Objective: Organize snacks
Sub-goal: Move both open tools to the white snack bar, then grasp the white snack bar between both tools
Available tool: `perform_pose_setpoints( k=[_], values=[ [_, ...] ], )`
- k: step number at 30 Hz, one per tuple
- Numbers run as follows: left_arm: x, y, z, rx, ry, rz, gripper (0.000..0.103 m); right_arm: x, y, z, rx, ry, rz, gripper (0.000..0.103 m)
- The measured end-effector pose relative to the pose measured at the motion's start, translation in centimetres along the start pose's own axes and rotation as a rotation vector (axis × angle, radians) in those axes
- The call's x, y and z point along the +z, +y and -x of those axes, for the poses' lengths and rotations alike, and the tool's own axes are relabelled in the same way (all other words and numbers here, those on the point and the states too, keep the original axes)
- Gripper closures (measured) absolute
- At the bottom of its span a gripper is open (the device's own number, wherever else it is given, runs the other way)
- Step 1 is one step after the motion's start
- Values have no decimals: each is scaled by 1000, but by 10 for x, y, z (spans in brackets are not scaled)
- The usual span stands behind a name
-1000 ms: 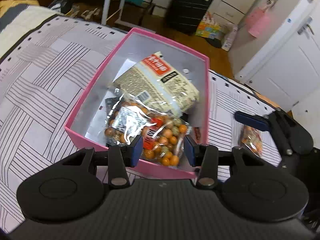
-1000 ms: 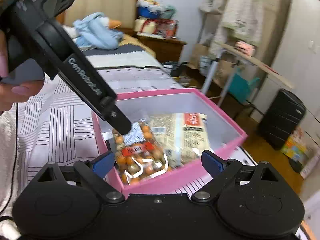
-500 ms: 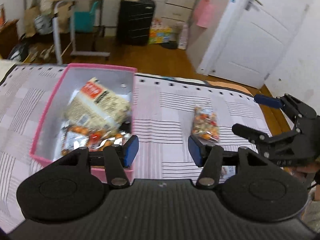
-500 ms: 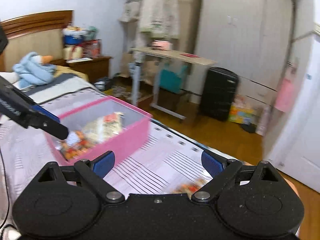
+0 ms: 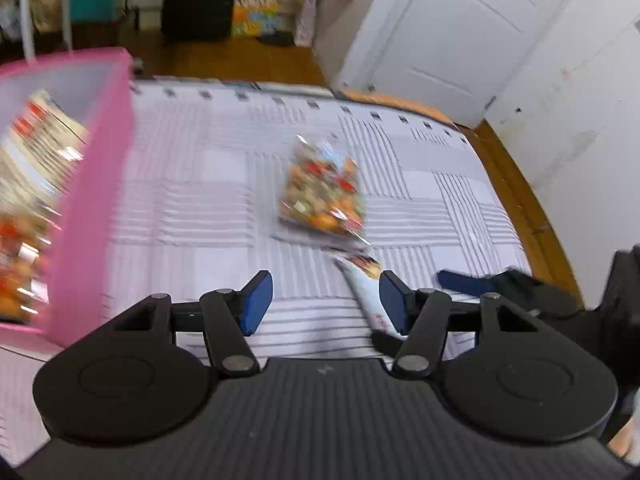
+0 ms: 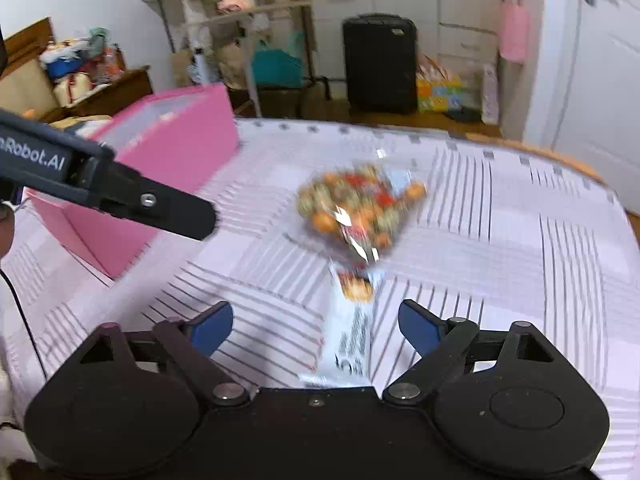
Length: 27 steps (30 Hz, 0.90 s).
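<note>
The left gripper hangs released above the striped bedspread, its blue pads spread wide with nothing between them. Just to the right of its right pad lies a slim white snack packet, whose near end is hidden behind that finger. In the right wrist view the right gripper is likewise spread open, and the same slim packet lies on the cover between its fingers without touching either pad; its near end disappears under the gripper body and its print is too smeared to read.

Just beyond the slim packet, touching or overlapping its far end, sits a clear bag of mixed nuts, orange and greenish pieces inside, blurred by motion; it lies well to the right of the box in the left wrist view.

At the far left stands the pink box, cut off by the frame edge, with snack bags inside reduced to streaks of tan, red and orange. From the right wrist view only the box's pink outer wall shows, partly covered by the left gripper's black finger.

Behind the bed stand a black suitcase and a white door.
</note>
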State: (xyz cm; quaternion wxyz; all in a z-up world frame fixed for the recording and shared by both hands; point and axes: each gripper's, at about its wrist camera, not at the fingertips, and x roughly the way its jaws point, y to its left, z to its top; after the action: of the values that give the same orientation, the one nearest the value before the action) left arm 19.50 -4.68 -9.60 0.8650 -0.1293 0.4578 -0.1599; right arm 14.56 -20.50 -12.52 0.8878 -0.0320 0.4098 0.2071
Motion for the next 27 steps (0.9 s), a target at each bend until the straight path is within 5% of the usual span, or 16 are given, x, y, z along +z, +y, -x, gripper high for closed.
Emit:
perform_pose_setpoints(
  k=[5, 9, 13, 17, 27],
  values=[
    [-22, -23, -50, -31, 12, -11, 47, -24, -7, -25, -34, -11, -42, 25],
    [-30, -32, -78, -42, 32, 14, 50, -35, -12, -30, -42, -53, -87, 40],
    [-35, -34, -90, -49, 53, 51, 64, -41, -10, -27, -65, -80, -89, 63],
    [-37, -37, -90, -29, 53, 47, 75, -46, -12, -23, -57, -88, -124, 64],
    [-38, -40, -62, -8, 70, 57, 77, -35, -2, -6, -26, -74, -140, 66]
  ],
)
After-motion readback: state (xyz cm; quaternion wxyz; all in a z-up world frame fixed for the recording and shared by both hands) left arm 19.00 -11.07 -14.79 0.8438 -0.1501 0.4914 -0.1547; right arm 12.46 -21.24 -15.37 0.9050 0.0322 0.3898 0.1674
